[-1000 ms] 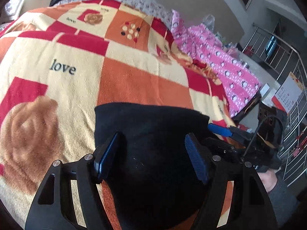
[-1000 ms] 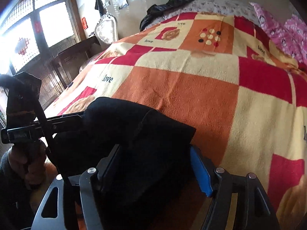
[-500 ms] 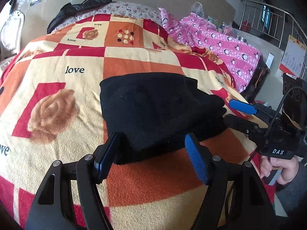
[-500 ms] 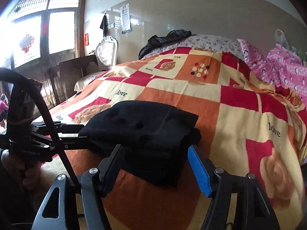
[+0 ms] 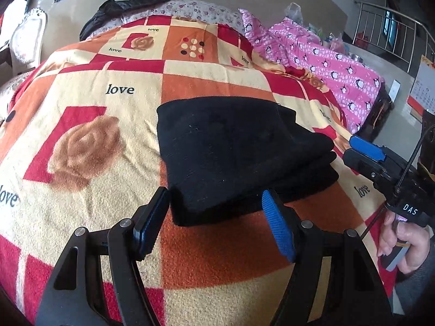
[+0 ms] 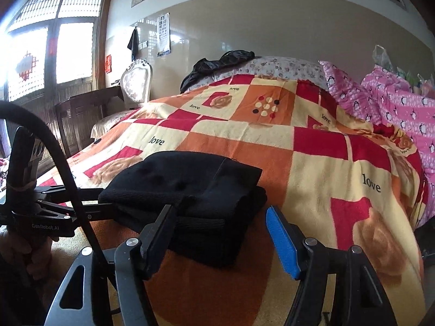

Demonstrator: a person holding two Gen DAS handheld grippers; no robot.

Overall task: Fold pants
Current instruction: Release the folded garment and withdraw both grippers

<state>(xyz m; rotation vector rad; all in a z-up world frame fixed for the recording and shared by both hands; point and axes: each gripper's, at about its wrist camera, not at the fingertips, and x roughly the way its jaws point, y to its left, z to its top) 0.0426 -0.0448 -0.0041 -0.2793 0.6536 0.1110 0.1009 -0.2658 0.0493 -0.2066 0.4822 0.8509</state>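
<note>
Black pants (image 5: 239, 152) lie folded into a thick square stack on the checked blanket (image 5: 89, 146); the same pants (image 6: 190, 198) show in the right wrist view. My left gripper (image 5: 214, 217) is open just short of the stack's near edge, nothing between its pads. My right gripper (image 6: 220, 231) is open too, pulled back from the stack's near corner and empty. The right gripper (image 5: 380, 163) appears at the right of the left wrist view, a hand (image 5: 402, 241) on its handle. In the right wrist view, the left gripper (image 6: 54, 206) sits at the stack's left side.
The orange, red and cream blanket (image 6: 312, 163) covers a bed. A pink penguin quilt (image 5: 334, 73) lies along the right side. A dark jacket (image 5: 127, 5) sits at the headboard end. A white chair (image 6: 136, 84) and dark wooden furniture stand by the window; a metal railing (image 5: 394, 32) is far right.
Both grippers have drawn back from the pants and come off them, staying open. The folded stack now lies wholly ahead of the fingertips, where earlier it filled the space between them.
</note>
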